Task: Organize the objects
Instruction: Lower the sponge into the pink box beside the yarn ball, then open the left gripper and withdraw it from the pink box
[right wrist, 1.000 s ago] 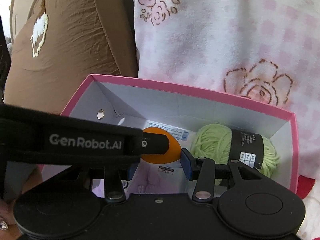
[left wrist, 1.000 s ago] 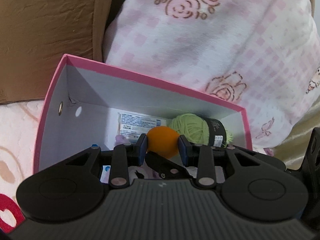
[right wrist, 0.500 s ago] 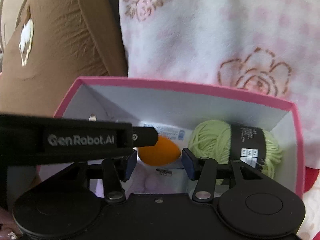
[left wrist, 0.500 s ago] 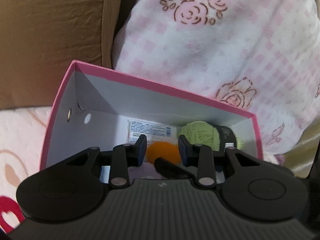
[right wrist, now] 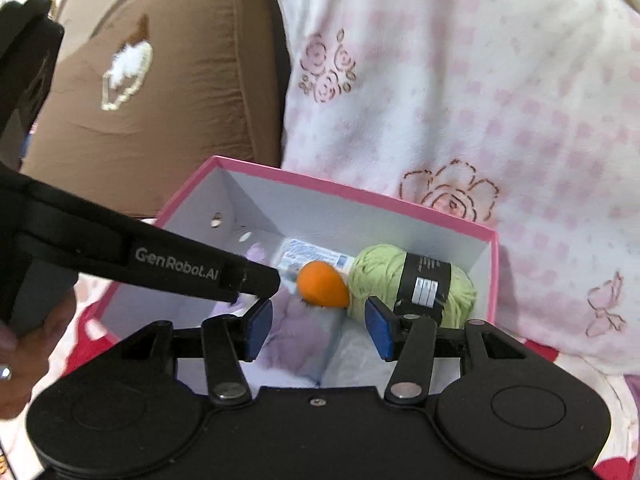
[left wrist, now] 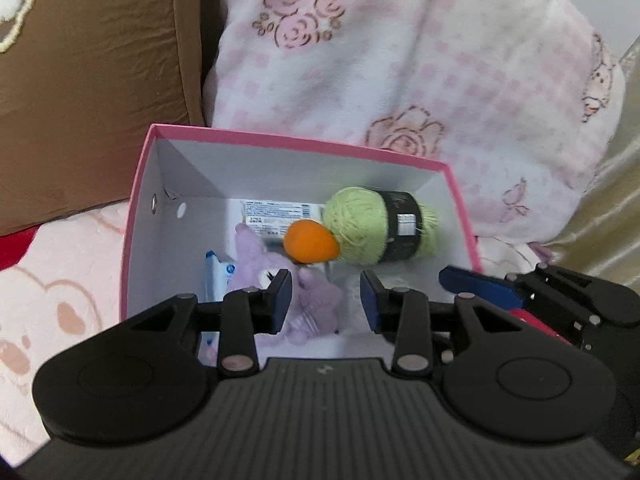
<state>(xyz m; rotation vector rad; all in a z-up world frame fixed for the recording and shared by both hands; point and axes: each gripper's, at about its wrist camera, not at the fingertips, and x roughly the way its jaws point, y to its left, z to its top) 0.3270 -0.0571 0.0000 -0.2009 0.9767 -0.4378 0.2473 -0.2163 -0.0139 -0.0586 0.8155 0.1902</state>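
Observation:
An open pink box (left wrist: 300, 144) with white walls holds an orange ball (left wrist: 310, 246), a green yarn skein (left wrist: 360, 228), a purple plush toy (left wrist: 256, 256) and a white labelled packet (left wrist: 276, 212). My left gripper (left wrist: 326, 302) hovers above the box's near side. Its jaws are opening, with nothing between them, and the ball lies free against the yarn. From the right wrist, the box (right wrist: 360, 196), ball (right wrist: 324, 286) and yarn (right wrist: 380, 272) show beyond my right gripper (right wrist: 318, 328), which is open and empty. The left gripper's finger (right wrist: 176, 264) reaches in from the left.
A brown cushion (left wrist: 88, 100) and a pink-and-white rose-print blanket (left wrist: 400, 60) stand right behind the box. A pale printed sheet (left wrist: 60, 280) lies to its left. The right gripper's blue finger (left wrist: 480, 288) shows at the box's right corner. A hand (right wrist: 24, 340) holds the left gripper.
The orange ball, held in the left jaws a second ago, now lies loose in the box. Both grippers have drawn back and up, showing more of the box's contents.

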